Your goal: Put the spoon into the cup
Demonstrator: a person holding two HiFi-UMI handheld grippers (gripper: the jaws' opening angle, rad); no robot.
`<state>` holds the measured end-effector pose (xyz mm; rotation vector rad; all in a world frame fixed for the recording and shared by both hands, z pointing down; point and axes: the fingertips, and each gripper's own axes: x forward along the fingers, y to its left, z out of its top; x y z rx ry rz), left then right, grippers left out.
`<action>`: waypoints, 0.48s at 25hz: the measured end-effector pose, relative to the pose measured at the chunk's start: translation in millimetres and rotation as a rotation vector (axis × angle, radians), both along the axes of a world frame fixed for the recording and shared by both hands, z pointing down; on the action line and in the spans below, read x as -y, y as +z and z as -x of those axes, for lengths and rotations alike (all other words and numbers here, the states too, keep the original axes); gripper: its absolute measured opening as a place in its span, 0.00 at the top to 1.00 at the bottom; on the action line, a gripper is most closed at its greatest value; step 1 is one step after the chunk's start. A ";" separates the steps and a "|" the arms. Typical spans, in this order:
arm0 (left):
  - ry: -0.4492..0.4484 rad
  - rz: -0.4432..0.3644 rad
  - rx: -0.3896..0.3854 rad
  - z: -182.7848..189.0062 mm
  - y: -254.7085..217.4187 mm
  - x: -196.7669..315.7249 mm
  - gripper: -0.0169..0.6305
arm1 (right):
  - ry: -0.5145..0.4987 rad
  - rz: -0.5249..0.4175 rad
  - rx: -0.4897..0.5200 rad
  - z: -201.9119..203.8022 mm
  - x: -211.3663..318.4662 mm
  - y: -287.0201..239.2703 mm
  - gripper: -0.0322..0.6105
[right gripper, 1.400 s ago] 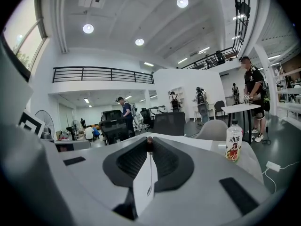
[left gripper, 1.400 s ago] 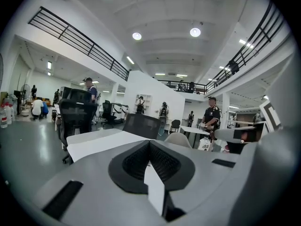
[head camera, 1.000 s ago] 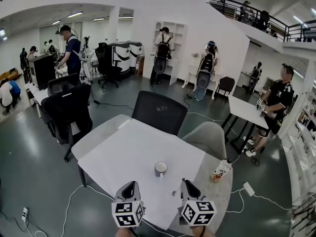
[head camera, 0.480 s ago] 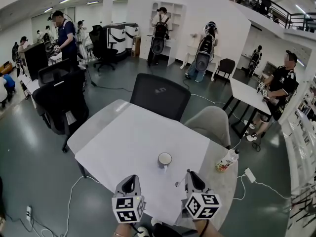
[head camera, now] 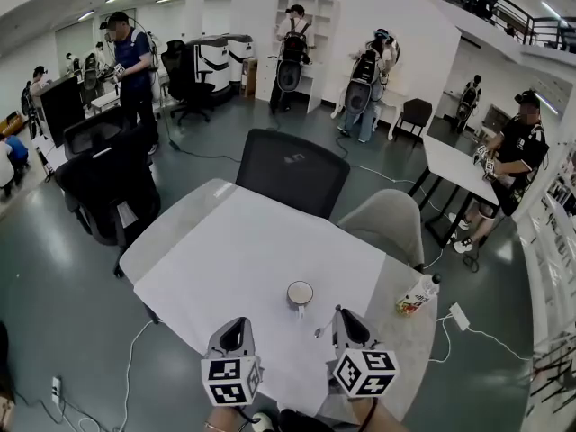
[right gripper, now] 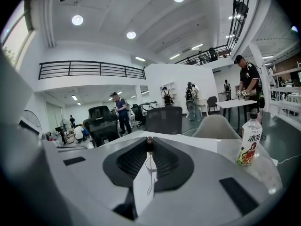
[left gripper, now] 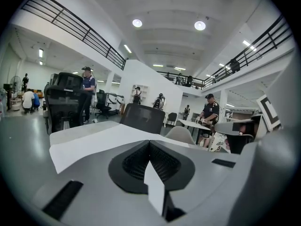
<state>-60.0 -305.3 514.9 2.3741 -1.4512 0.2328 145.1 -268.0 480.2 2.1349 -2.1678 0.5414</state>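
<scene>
Spoon (head camera: 319,332) is clamped in the closed fingers of the right gripper (head camera: 339,316), near the cup (head camera: 300,292) on the counter (head camera: 225,268); we judge its thin handle could pivot and topple the unsteadied cup, as the left gripper (head camera: 236,325) has its fingers closed on nothing.

Bare sheet (head camera: 236,273) left of and beyond cup (head camera: 300,292): open for passage. Short open gap between cup and right gripper (head camera: 339,315), clamped on spoon (head camera: 320,330). Bottle (head camera: 417,295) upright near right table edge, well apart from cup. Black chair (head camera: 292,174) and grey chair (head camera: 387,228) close along far side.
</scene>
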 end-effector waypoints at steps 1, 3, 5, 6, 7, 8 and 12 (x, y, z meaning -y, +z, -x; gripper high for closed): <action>0.004 0.001 0.003 -2.6 0.4 0.9 0.95 | -0.002 0.003 0.002 -0.6 1.0 1.3 0.86; 0.011 0.003 0.010 -6.9 2.1 3.2 0.95 | -0.006 0.006 0.004 -1.4 3.5 3.6 0.86; 0.012 0.005 0.015 -8.0 4.6 6.1 0.95 | -0.011 0.007 0.008 -1.1 6.6 6.3 0.86; 0.011 0.006 0.018 -7.9 5.7 7.4 0.95 | -0.013 0.008 0.010 -0.9 8.2 7.9 0.86; 0.010 0.008 0.022 -8.0 6.6 8.4 0.95 | -0.016 0.010 0.013 -1.1 9.5 9.4 0.86; 0.008 0.009 0.025 -8.5 7.4 9.0 0.95 | -0.019 0.011 0.016 -1.8 10.5 10.6 0.86; -0.001 0.016 0.035 -9.5 9.4 12.1 0.95 | -0.031 0.011 0.028 -3.8 15.8 11.9 0.86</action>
